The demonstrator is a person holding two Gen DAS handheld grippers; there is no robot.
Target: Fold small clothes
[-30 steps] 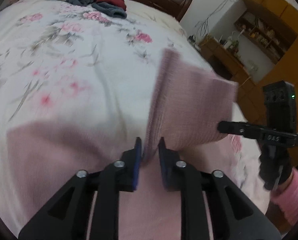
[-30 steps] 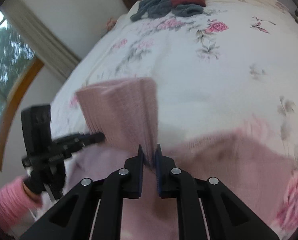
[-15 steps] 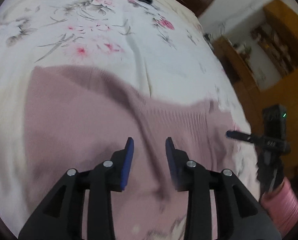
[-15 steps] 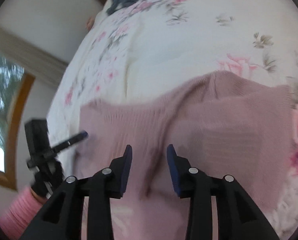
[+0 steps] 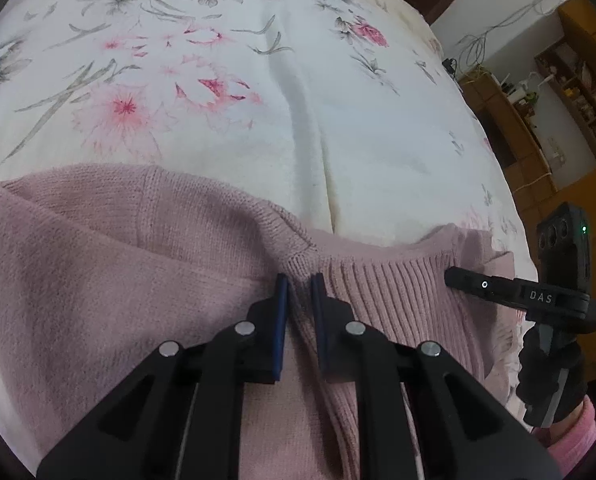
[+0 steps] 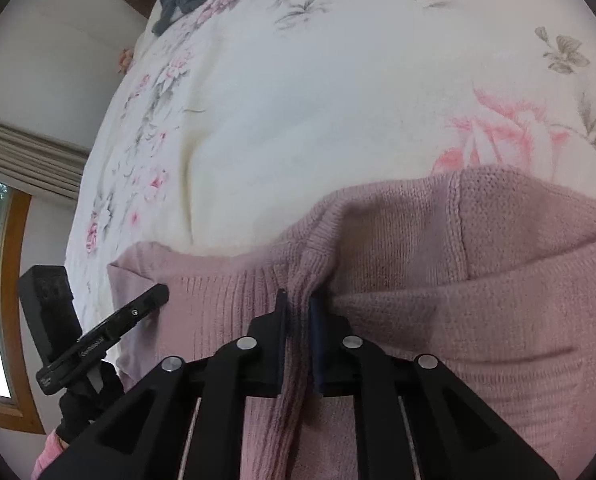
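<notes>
Pink knit goes from lifted, to let go, to pinched again on the bed

A second ago both claws hold a raised flap of the pink sweater [image 5: 98, 280] upright; half a second ago the flap lies flat and both sets of jaws stand apart. Now the left claw [image 5: 298, 280] has narrowed around a ridge of knit at the ribbed hem, and the right claw [image 6: 298, 298] has closed tightly on a bunched fold there. Both cameras sit lower and nearer the floral bedspread [image 5: 337, 120].
</notes>
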